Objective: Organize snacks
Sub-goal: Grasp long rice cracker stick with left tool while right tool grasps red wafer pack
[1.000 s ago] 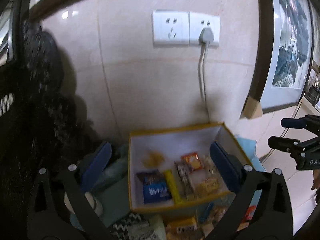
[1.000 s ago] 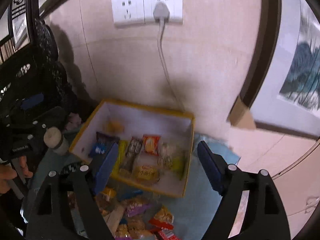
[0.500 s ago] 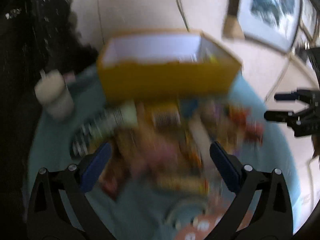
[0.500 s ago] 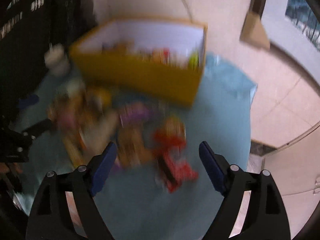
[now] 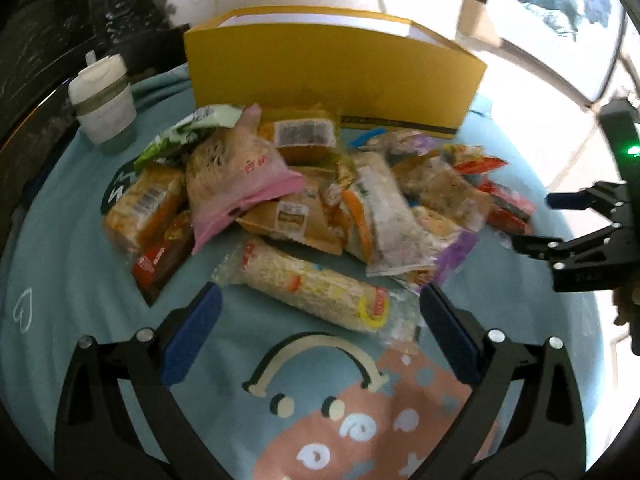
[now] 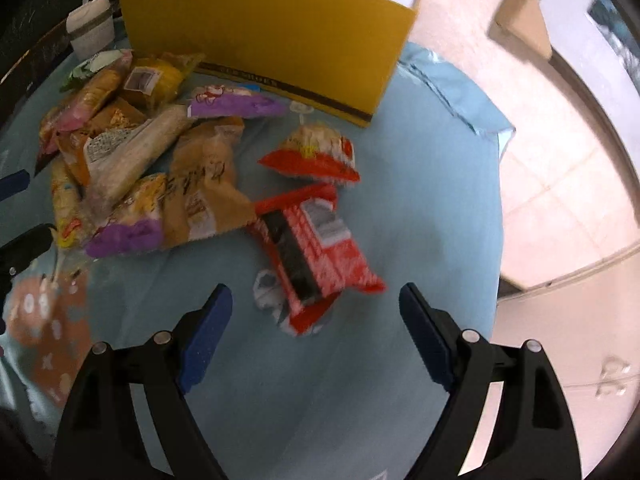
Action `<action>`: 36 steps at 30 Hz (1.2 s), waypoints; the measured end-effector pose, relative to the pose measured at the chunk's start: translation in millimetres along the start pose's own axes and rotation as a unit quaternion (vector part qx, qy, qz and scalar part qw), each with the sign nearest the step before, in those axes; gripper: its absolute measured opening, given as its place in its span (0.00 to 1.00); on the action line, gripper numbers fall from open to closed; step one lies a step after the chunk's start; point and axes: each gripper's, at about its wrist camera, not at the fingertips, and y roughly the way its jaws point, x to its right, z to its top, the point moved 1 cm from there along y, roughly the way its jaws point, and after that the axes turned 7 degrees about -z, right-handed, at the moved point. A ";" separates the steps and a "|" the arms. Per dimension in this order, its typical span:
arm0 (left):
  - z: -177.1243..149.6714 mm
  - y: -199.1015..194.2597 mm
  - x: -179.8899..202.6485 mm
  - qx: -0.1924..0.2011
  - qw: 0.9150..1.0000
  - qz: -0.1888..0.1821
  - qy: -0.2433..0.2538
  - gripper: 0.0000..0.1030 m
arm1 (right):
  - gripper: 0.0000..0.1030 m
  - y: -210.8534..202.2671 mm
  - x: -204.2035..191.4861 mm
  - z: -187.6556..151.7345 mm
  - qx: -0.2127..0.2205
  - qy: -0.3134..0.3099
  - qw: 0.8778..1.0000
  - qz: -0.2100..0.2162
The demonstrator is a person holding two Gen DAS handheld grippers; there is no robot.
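Bare cloth point(image 6: 420, 208) right of snack pile point(image 6: 132, 168)

Yellow box point(image 5: 332, 68) with a black base stripe; light-blue cloth point(image 5: 224, 364) with cartoon print; red-and-white snack packet point(image 6: 316, 252).

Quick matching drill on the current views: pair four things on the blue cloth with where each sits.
Things:
1 yellow box
2 white cup
3 long rice cracker pack
4 red snack pack

Places:
a just ahead of the right gripper
b left of the box
c behind the snack pile
d just ahead of the left gripper

Pairs: 1-c, 2-b, 3-d, 4-a
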 end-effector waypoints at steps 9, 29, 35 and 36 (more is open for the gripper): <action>1.1 28.8 -5.3 -0.015 0.999 -0.011 -0.051 0.64 | 0.68 20.1 -6.2 12.0 -0.004 -0.053 0.998 0.018; -19.6 -1.8 -5.1 -0.012 0.996 -0.046 0.069 0.34 | 0.42 2.0 -1.4 -27.2 -0.005 0.049 0.992 0.116; -38.6 -21.8 -8.7 -0.005 0.992 -0.056 0.109 0.27 | 0.42 -22.5 -15.0 -46.4 0.002 0.075 0.989 0.130; -41.6 -25.7 -9.3 -0.003 0.992 -0.058 0.114 0.26 | 0.42 -26.4 -14.6 -49.8 0.003 0.083 0.988 0.133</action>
